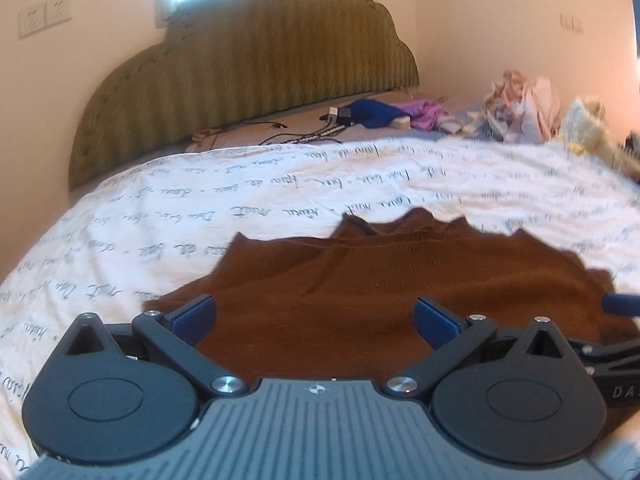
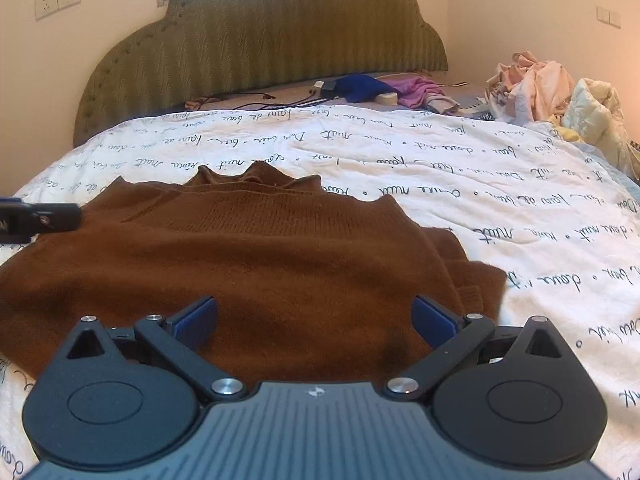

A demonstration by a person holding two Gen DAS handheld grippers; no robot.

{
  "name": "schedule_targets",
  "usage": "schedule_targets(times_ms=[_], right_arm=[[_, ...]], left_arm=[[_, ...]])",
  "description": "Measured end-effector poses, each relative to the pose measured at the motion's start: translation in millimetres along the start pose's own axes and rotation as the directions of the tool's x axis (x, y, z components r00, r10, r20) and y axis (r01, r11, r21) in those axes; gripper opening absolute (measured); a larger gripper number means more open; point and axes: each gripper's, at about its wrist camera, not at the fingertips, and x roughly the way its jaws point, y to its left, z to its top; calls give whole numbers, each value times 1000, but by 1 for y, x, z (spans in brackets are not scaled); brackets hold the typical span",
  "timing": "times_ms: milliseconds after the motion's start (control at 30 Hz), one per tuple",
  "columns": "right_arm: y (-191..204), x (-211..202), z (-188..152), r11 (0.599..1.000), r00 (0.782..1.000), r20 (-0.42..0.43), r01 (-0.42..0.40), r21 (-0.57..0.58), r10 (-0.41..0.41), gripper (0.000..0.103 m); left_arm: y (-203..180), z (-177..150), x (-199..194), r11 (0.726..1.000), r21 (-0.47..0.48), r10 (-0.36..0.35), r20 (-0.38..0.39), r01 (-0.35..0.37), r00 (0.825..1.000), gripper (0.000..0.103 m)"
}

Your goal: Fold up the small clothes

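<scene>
A brown knitted sweater (image 2: 256,256) lies spread on the white bedcover with script print (image 2: 500,184), its collar pointing toward the headboard. It also shows in the left wrist view (image 1: 340,292). My left gripper (image 1: 314,320) is open and empty, low over the sweater's near left part. My right gripper (image 2: 314,318) is open and empty over the sweater's near right edge. The left gripper's tip shows at the left edge of the right wrist view (image 2: 40,218). The right gripper shows at the right edge of the left wrist view (image 1: 618,304).
A green padded headboard (image 2: 260,40) stands against the far wall. A blue garment (image 2: 360,86), a purple one (image 2: 416,92) and cables (image 2: 260,102) lie by it. A pile of pale clothes (image 2: 536,84) sits at the far right.
</scene>
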Motion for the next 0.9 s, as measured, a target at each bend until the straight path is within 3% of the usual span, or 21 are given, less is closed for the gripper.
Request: schedule_targets(times_ms=[133, 200, 400, 733, 900], right_arm=[[2, 21, 2, 999, 999, -33, -29, 15, 29, 103], [4, 31, -2, 1000, 998, -62, 6, -22, -7, 103], [-3, 27, -17, 997, 998, -63, -25, -78, 20, 103], [-20, -4, -47, 987, 999, -38, 2, -160, -9, 103], [-21, -14, -49, 986, 999, -32, 2, -166, -7, 103]], left_arm=[[-16, -24, 39, 997, 73, 32, -101, -24, 994, 103], [2, -36, 47, 999, -7, -40, -112, 39, 993, 103], [30, -42, 43, 999, -25, -43, -138, 40, 990, 103], [60, -60, 9, 997, -53, 54, -160, -63, 986, 103], [87, -64, -16, 974, -220, 0, -197, -45, 980, 103]])
